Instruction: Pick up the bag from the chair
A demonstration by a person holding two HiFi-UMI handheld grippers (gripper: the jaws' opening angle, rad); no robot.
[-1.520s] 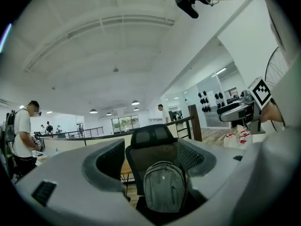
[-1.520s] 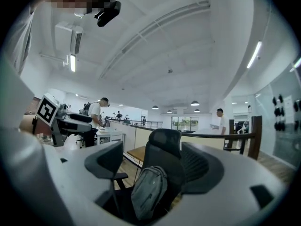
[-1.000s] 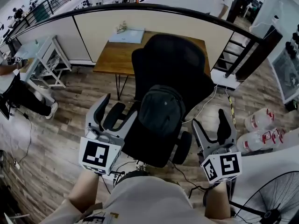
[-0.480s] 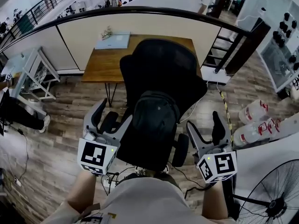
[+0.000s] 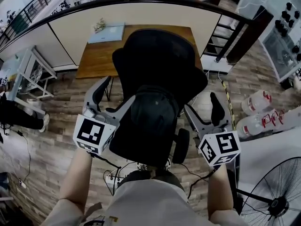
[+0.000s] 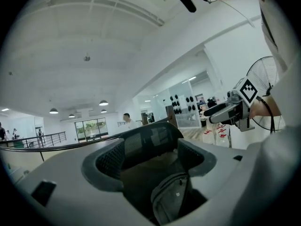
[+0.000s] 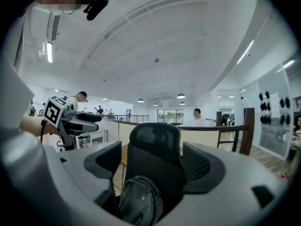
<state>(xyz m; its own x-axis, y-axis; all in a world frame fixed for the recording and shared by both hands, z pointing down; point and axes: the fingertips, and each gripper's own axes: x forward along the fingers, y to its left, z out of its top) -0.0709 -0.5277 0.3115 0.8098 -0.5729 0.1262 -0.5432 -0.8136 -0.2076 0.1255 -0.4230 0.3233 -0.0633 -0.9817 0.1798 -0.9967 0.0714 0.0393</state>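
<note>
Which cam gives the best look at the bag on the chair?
Head view: the whole bag shows from above, sitting on the chair against its backrest. The left gripper view catches only its upper part, low in frame. The right gripper view shows its upper half, also cut off at the bottom.

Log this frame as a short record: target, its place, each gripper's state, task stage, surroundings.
target: dark bag
place: upright on the seat of the black chair, against its backrest
left gripper: open, holds nothing, at the bag's left side
right gripper: open, holds nothing, off the bag's right side
stage: bag not yet gripped, both grippers aimed toward it
surroundings: wooden desk behind the chair; water bottles on the floor at the right
</note>
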